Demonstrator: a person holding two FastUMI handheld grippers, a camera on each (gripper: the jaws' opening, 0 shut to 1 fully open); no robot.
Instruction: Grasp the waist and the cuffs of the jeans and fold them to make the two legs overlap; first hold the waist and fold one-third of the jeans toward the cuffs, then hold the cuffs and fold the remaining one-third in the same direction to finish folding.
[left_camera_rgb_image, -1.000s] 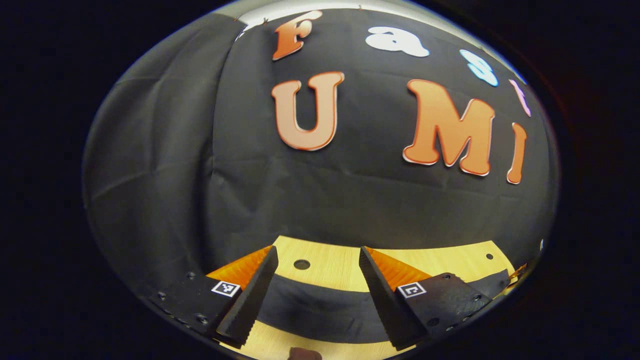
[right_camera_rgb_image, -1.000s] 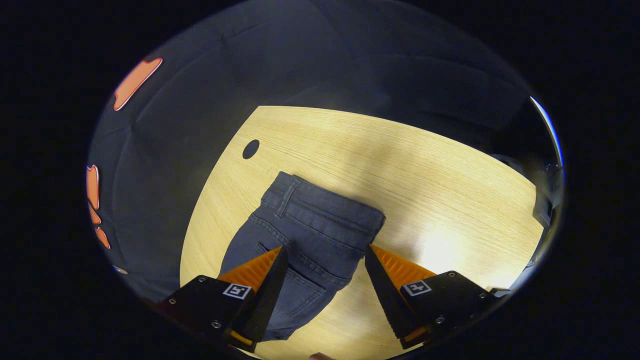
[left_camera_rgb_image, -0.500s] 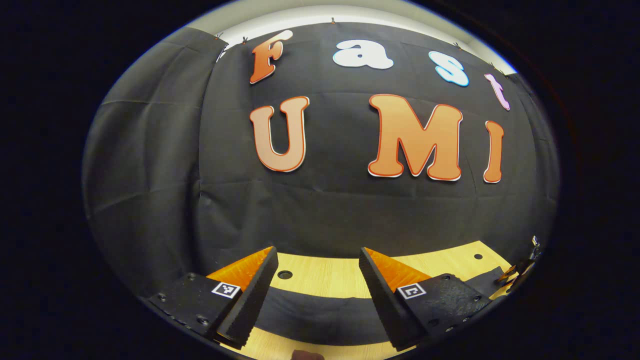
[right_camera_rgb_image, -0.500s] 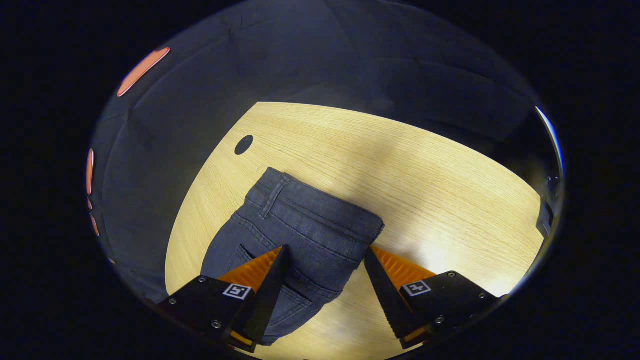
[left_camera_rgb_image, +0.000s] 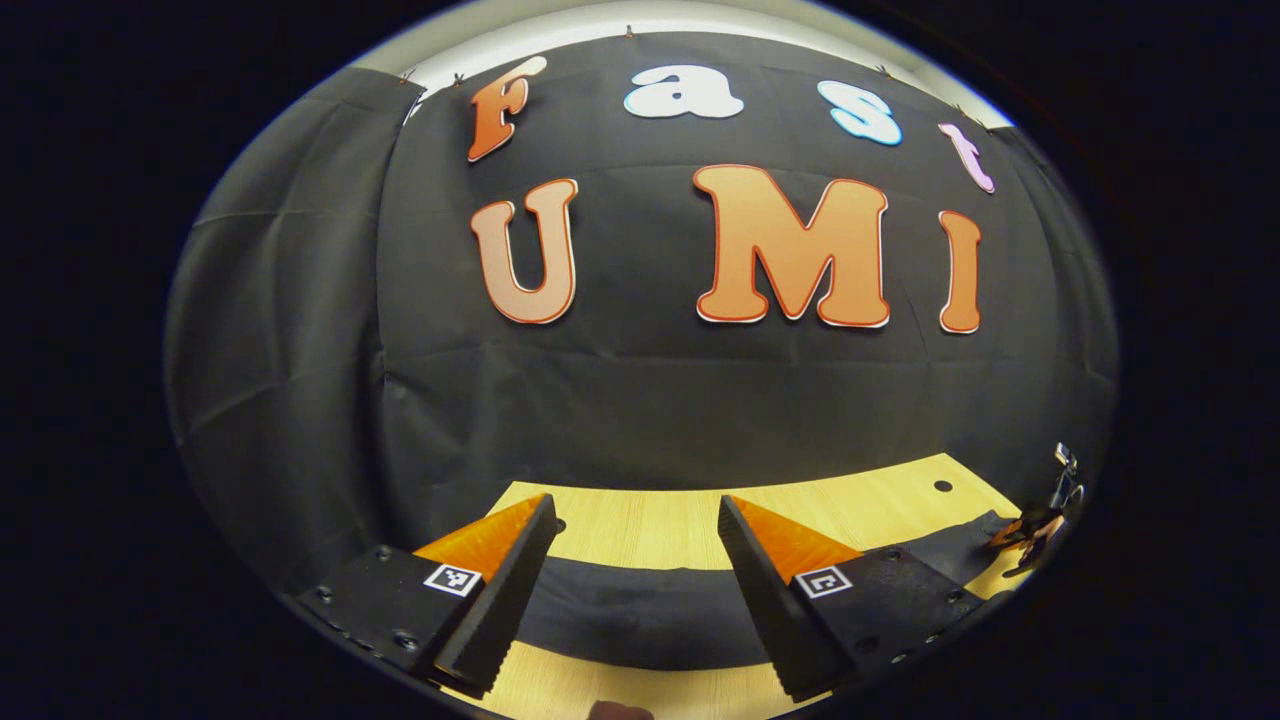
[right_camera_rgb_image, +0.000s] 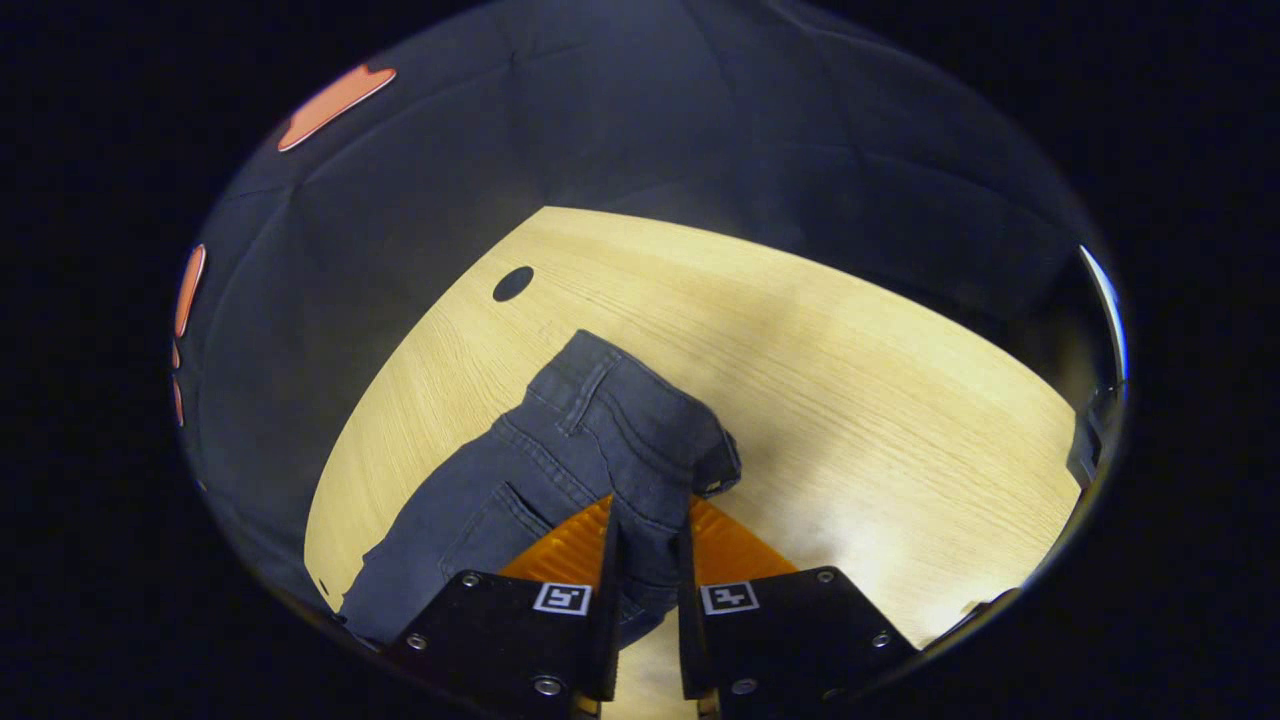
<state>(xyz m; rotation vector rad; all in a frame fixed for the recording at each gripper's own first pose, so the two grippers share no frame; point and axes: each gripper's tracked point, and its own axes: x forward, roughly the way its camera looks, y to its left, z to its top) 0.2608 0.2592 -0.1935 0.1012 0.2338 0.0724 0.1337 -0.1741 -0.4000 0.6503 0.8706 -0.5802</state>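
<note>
Pinching the jeans (right_camera_rgb_image: 560, 470) near the waist, our right tool (right_camera_rgb_image: 648, 590) has its two fingers nearly together with a bunched ridge of denim between them. The garment lies on the tabletop (right_camera_rgb_image: 880, 400), the waistband rumpled upward at the pinch. Our left tool (left_camera_rgb_image: 630, 590) stands wide apart and holds nothing, poised above a dark band of cloth across the tabletop. We judge the risks this way: the right pinch may catch just one layer, so a lift would peel the legs apart; and with one side unheld, the fold could skew or drag the jeans across the wood. We see no containers; a small dark hole (right_camera_rgb_image: 512, 283) marks the tabletop.
</note>
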